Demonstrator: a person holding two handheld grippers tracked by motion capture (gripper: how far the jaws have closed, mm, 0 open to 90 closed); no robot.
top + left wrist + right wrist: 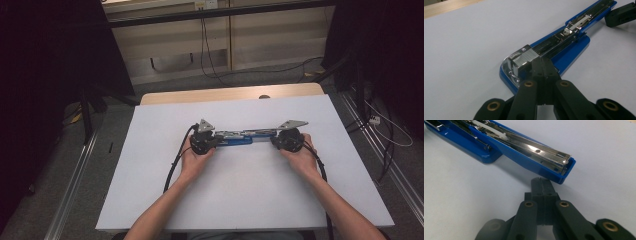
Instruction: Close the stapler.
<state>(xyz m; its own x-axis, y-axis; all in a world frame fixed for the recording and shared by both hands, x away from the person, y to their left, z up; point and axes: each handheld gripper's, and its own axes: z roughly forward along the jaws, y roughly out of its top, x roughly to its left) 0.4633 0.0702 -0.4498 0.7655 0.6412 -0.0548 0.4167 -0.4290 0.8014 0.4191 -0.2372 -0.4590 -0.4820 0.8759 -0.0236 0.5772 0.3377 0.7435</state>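
At the left of the high view, the left gripper (214,140) sits at the left end of the stapler (239,138), which lies opened out flat near the middle of the white desk (150,175). In the left gripper view its jaws are clenched together, with nothing between them, and their tip presses against or just touches the metal head (522,61) of the magazine above the blue base (571,51); I cannot tell whether it pushes down or only rests there.

The stapler's long axis runs left to right across the desk, straight from one gripper to the other. Its base and magazine take the left half, and the blue top arm (534,161), with its shiny channel turned up, stretches away to the right.

At the right, the right gripper (276,140) faces the free end of that arm. In the right gripper view its jaws are also clenched on nothing, and their tip (541,181) stands just short of the arm's blue end, seemingly a little lower, perhaps not touching it.

So each hand is at its own end, the left already at the head and the right just beside the arm's tip. Judging from this, folding the arm back over would fall to the right gripper, lifting from under that end while the left steadies the base.
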